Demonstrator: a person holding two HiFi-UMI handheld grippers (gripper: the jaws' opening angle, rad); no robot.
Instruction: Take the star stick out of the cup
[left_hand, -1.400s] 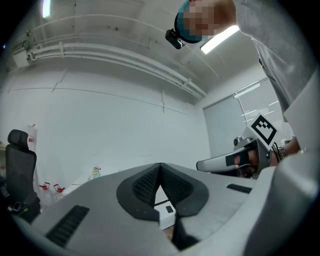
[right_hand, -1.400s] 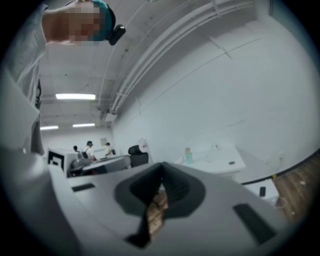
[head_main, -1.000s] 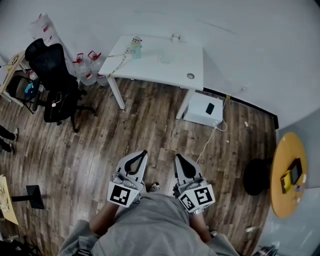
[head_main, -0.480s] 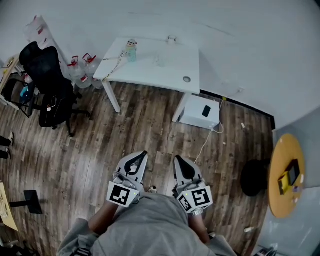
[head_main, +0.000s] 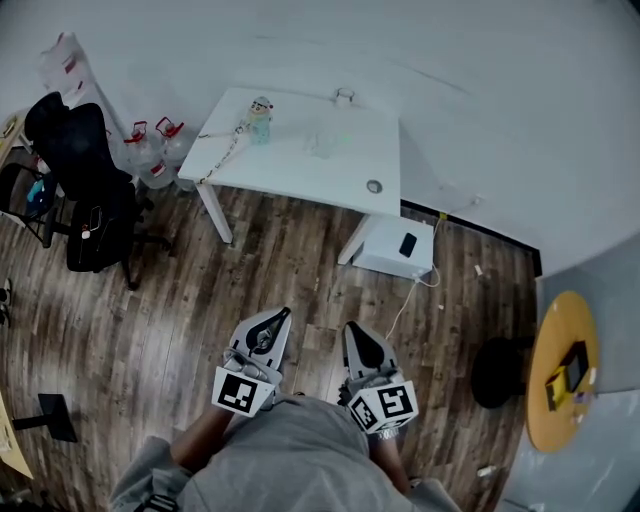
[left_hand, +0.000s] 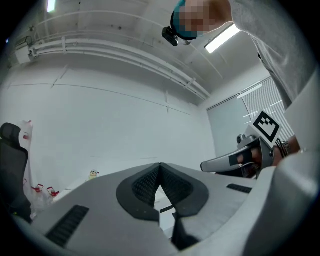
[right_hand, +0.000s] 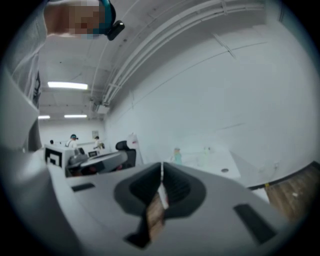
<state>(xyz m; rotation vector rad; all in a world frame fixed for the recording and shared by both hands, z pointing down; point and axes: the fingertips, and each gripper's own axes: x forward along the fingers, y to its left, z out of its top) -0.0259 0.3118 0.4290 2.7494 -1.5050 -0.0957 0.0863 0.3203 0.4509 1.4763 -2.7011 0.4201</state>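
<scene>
Your left gripper (head_main: 281, 314) and right gripper (head_main: 350, 328): jaws together, empty. Star stick in distant cup (head_main: 260, 117): probably light, thin; pinch its shaft gently.

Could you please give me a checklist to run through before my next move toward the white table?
1. Left gripper free: ok, jaws shut on nothing.
2. Right gripper free: ok, jaws shut on nothing.
3. White table within reach: not ok, it stands across the wooden floor from both grippers.
4. Cup and star stick located: cannot tell, the things on the table are too small to identify.
5. Walking path: looks ok, bare floor ahead; a white box sits under the table's right end.
</scene>
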